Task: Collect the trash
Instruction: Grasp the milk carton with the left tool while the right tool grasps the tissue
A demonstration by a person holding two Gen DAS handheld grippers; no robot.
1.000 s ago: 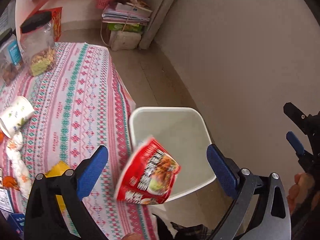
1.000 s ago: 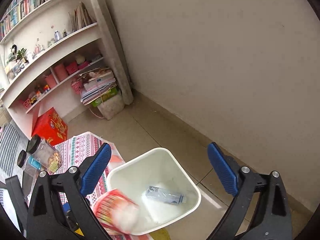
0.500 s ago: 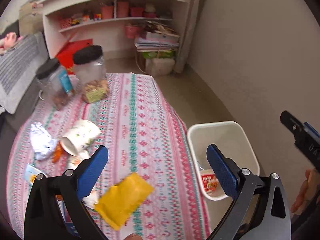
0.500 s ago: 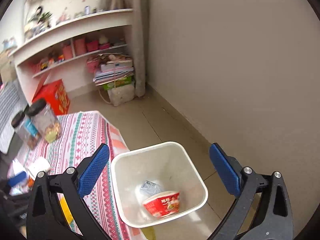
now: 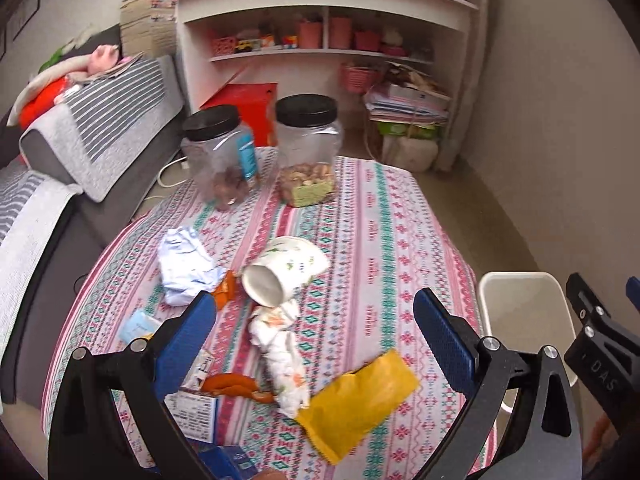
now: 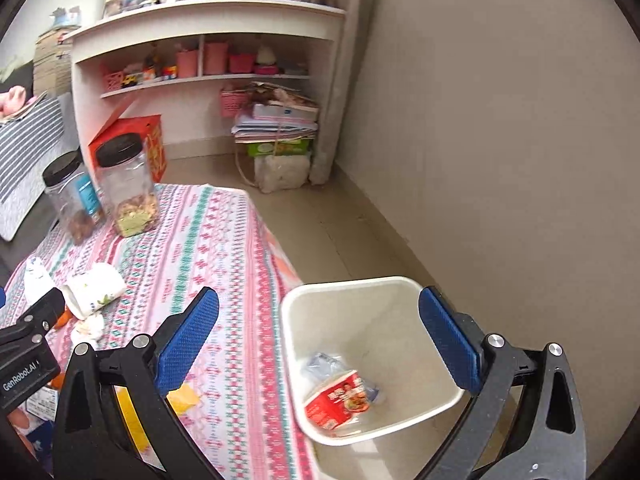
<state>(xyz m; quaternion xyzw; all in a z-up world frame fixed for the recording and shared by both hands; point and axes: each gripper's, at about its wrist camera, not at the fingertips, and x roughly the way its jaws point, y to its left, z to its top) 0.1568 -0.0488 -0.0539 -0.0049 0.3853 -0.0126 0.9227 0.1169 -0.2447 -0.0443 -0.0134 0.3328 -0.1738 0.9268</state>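
Observation:
My left gripper (image 5: 316, 332) is open and empty above the table's trash: a tipped paper cup (image 5: 284, 272), a crumpled tissue (image 5: 282, 356), a yellow packet (image 5: 360, 396), orange peel (image 5: 234, 386), a crumpled white wrapper (image 5: 184, 266) and small cartons (image 5: 194, 412). My right gripper (image 6: 320, 336) is open and empty above the white bin (image 6: 404, 284), which holds a red noodle cup (image 6: 338, 398) and a clear wrapper (image 6: 324, 362). The bin also shows in the left wrist view (image 5: 520, 280).
The patterned tablecloth (image 5: 380, 224) covers the table. Two black-lidded jars (image 5: 308, 152) stand at its far end. A sofa (image 5: 80, 128) is on the left, shelves (image 5: 320, 52) and a stack of books (image 5: 408, 108) at the back, a wall (image 6: 500, 140) on the right.
The red noodle cup fell from the left gripper into the bin. The left gripper has swung back left over the table. The right gripper has stayed open over the bin.

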